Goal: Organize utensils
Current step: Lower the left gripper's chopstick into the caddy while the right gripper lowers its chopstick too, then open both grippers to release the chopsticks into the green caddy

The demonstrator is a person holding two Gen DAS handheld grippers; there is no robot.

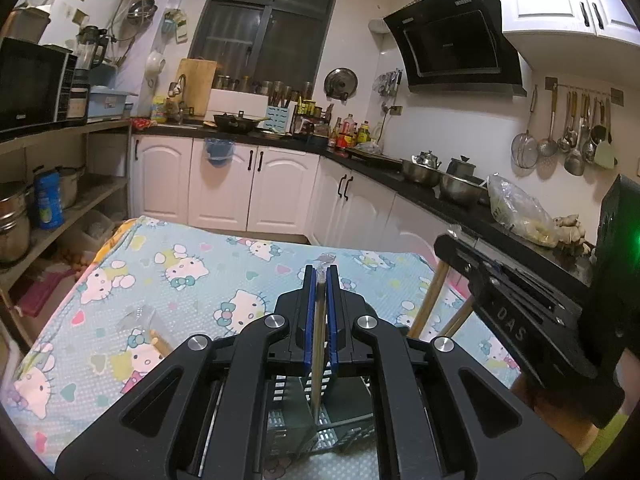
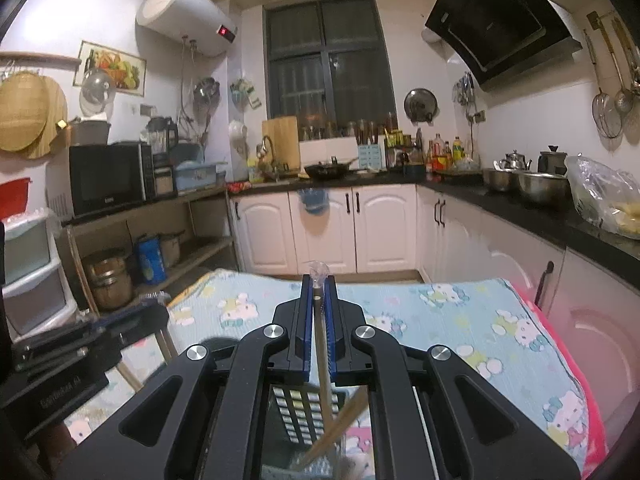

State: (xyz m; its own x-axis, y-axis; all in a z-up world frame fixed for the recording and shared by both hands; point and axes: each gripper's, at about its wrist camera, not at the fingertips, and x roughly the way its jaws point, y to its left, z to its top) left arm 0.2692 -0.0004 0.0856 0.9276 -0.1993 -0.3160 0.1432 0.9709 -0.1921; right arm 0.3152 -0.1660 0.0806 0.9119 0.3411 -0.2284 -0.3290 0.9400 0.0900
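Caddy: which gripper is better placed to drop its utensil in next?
Left, likely: left gripper holds its stick upright, tip already inside the caddy. Right gripper's utensil hangs slanted.

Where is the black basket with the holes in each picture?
Left wrist view: the basket sits at the bottom centre, below the left gripper, seen between its arms.
Right wrist view: the basket sits at the bottom centre, below the right gripper, with chopsticks leaning in it.
Shared landmark: the dark window on the far wall.
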